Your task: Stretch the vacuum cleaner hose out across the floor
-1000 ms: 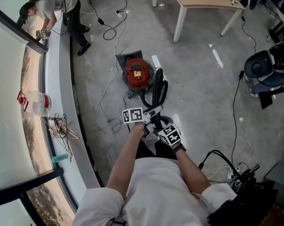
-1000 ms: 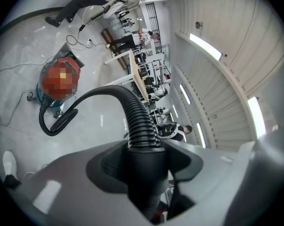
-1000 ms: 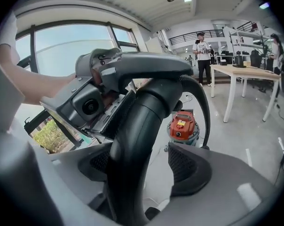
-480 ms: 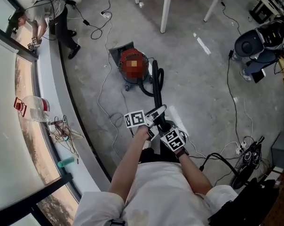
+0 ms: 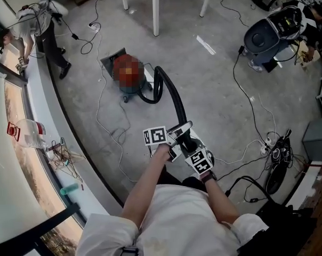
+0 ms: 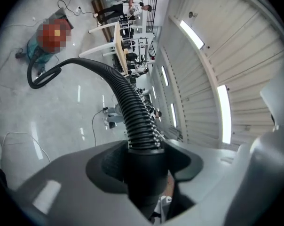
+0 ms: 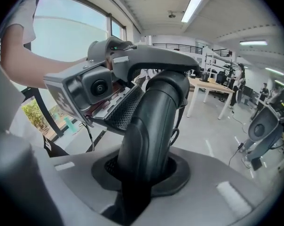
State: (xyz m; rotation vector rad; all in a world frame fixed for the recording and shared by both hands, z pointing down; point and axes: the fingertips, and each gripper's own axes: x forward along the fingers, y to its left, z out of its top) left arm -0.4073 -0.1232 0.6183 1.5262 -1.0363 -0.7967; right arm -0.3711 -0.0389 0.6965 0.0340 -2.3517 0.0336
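Hose [image 5: 170,95], head view, is arcing from canister [image 5: 128,73] toward me; left gripper [image 6: 144,182], own view, is clamping its cuff [image 6: 144,149]; right gripper [image 7: 142,173], jaws having just been closing, is pinching the handle [image 7: 153,112]; I am judging a steady, low pull best.

Head cam: high up, faces steeply down at the grey concrete floor [image 5: 219,89], wide coverage. Left gripper cam: rides the left gripper [image 5: 183,130], tight on the black ribbed plastic hose [image 6: 130,107], faces along it to the red canister vacuum [image 6: 48,39]. Right gripper cam: on the right gripper [image 5: 188,144], tight too, faces the left gripper. Hose is in all three views.
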